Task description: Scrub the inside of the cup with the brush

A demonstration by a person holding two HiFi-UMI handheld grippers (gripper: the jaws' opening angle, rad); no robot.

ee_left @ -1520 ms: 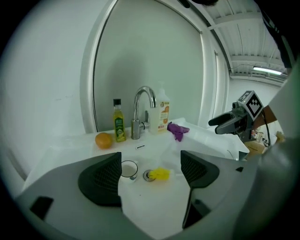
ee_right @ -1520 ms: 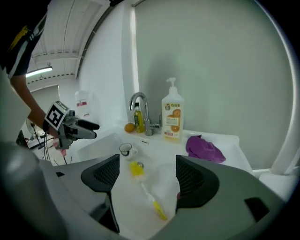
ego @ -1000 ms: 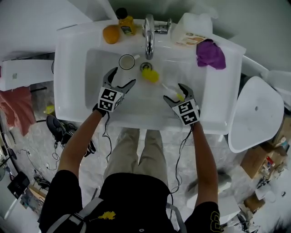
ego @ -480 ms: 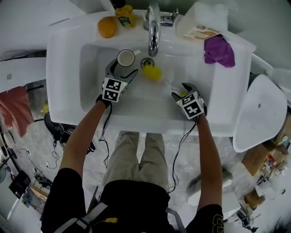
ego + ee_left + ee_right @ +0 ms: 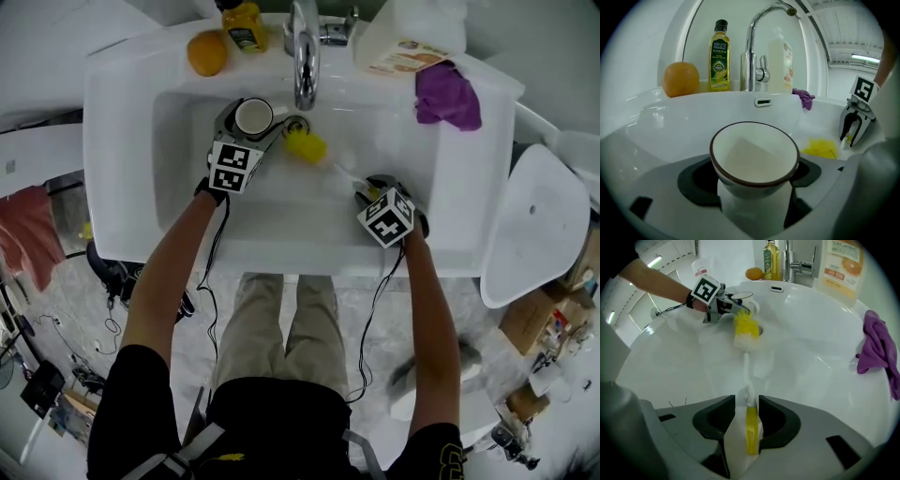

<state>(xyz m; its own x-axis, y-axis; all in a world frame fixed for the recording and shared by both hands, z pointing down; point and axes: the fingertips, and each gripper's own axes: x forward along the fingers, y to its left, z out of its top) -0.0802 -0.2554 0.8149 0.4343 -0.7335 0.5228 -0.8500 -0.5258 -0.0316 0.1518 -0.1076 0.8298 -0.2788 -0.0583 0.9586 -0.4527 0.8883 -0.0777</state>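
Observation:
A white cup (image 5: pixel 253 115) with a dark rim stands upright at the back of the sink (image 5: pixel 122 150), left of the drain. My left gripper (image 5: pixel 258 112) reaches round it with wide jaws, the cup (image 5: pixel 754 154) sitting between the pads. The brush lies on the sink floor, its yellow head (image 5: pixel 305 145) by the drain and its handle (image 5: pixel 751 432) pointing to my right gripper (image 5: pixel 368 187). That gripper's jaws are closing with the yellow handle end between them. The handle lies against the right pad, with a gap at the left pad.
On the back ledge stand an orange (image 5: pixel 206 53), a yellow oil bottle (image 5: pixel 242 23), the chrome tap (image 5: pixel 302 56) arching over the drain, and a white jug (image 5: pixel 403 37). A purple cloth (image 5: pixel 448 97) lies at the right rim. A white lid (image 5: pixel 534 225) stands right of the sink.
My left gripper has moved forward to the cup and now has it between its jaws. The right gripper's jaws have narrowed around the brush handle. The brush has stayed put.

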